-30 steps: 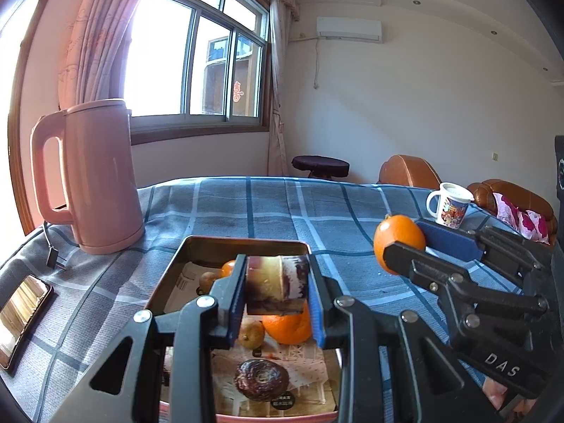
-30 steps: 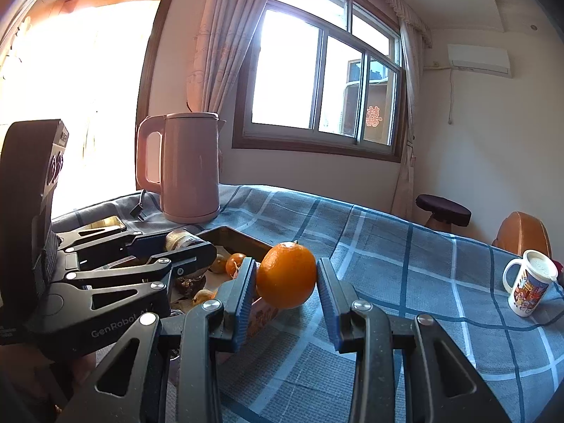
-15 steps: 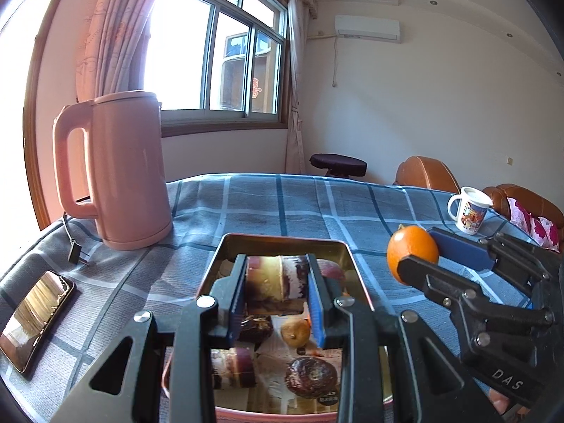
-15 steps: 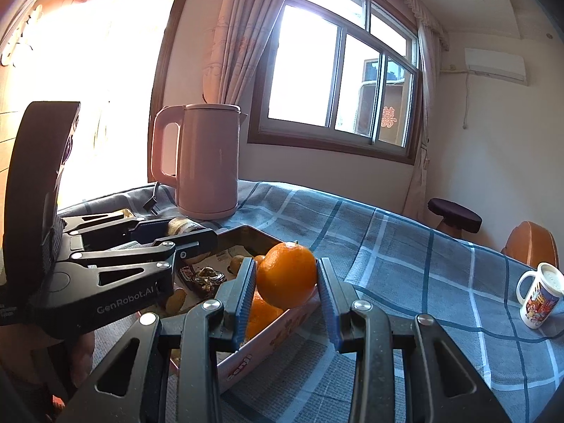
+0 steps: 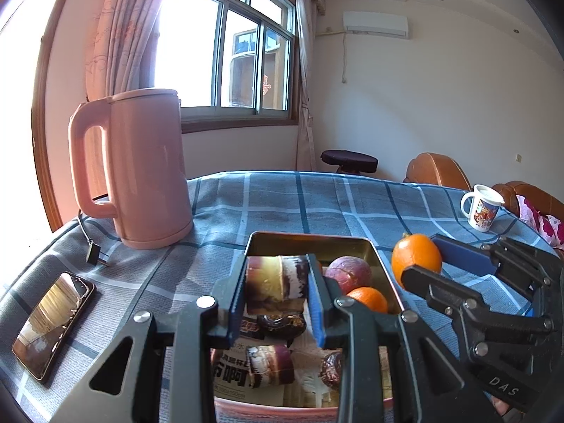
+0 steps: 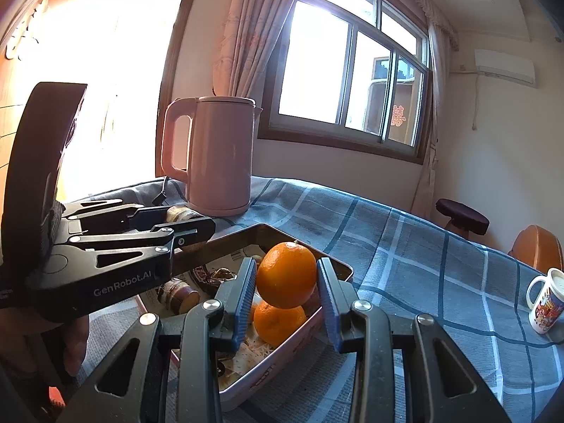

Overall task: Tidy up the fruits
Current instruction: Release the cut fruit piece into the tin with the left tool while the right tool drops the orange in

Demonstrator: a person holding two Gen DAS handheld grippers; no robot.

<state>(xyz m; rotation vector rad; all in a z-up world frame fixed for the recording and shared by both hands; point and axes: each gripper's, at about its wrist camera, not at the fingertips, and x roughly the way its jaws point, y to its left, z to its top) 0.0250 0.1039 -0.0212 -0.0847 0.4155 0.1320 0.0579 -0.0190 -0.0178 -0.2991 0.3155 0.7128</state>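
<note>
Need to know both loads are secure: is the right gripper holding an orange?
Yes, the right gripper is shut on an orange, its blue pads pressing both sides above the tin.

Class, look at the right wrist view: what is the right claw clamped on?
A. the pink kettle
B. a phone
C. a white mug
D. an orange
D: the right claw has its blue pads against both sides of the orange, held above the tin.

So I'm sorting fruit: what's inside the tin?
In the tin: an orange, a purple fruit, wrapped snacks on printed paper. The grippers hide the rest.
</note>
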